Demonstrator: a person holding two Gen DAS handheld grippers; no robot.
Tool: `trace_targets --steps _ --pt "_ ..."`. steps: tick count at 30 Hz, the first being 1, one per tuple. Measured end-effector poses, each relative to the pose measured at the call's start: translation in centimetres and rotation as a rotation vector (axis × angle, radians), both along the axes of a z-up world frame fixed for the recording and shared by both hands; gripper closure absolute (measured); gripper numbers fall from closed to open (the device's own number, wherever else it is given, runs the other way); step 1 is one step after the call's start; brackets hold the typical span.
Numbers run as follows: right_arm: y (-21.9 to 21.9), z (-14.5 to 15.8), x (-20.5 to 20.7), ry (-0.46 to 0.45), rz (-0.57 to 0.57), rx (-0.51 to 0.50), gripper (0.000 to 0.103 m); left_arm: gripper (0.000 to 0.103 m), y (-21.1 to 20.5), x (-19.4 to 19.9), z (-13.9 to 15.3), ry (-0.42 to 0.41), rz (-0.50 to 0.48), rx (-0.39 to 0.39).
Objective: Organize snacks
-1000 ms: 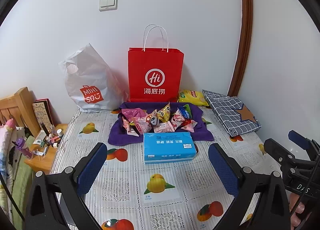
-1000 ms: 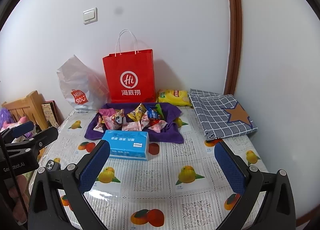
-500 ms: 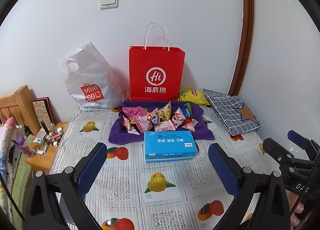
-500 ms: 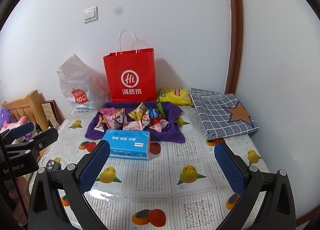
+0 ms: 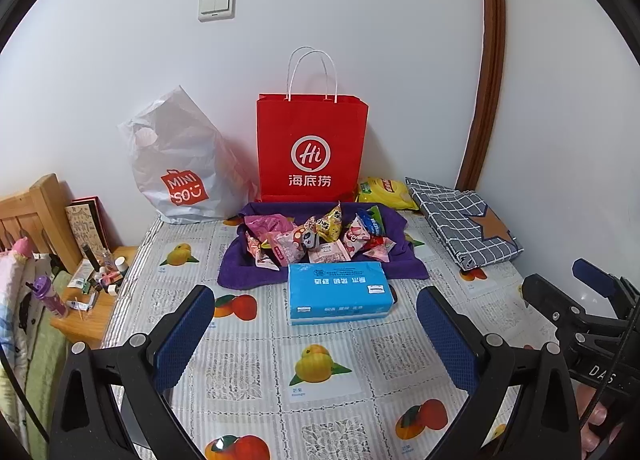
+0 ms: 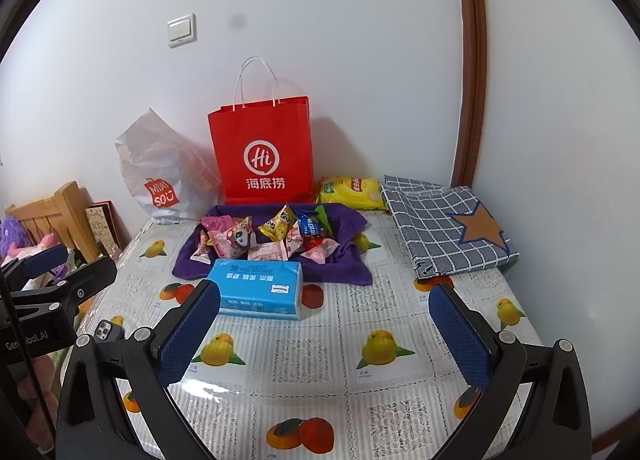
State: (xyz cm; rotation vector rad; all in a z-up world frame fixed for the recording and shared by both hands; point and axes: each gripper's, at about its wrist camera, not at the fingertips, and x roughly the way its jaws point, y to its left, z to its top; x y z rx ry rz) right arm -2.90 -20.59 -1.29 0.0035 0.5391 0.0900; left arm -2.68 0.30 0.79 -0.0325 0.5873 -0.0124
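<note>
Blue-padded fingers of the left gripper (image 5: pixel 312 324) stand wide apart with nothing between them, raised above the fruit-print tablecloth (image 5: pixel 248 372). The right gripper (image 6: pixel 324 324) is spread just as wide and holds nothing, hovering over the same cloth near the table's front. Just beyond both lies a blue tissue pack (image 5: pixel 339 292), flat on the table. Touching its far edge is a purple towel (image 5: pixel 240 272) heaped with small snack packets (image 5: pixel 316 240) in pink, yellow and red. Behind the towel a red paper bag (image 5: pixel 312 147) stands upright against the wall, with a white plastic bag (image 5: pixel 180 163) to its left and a yellow packet (image 5: pixel 386 191) to its right. A folded grey checked cloth (image 5: pixel 464 223) lies at far right.
</note>
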Motion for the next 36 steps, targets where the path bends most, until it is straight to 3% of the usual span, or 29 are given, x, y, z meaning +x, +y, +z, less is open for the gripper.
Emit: trace_targets --steps 36 --pt "0.26 0.30 -0.85 -0.020 0.012 -0.008 0.000 0.001 0.24 -0.43 0.49 -0.017 -0.013 0.006"
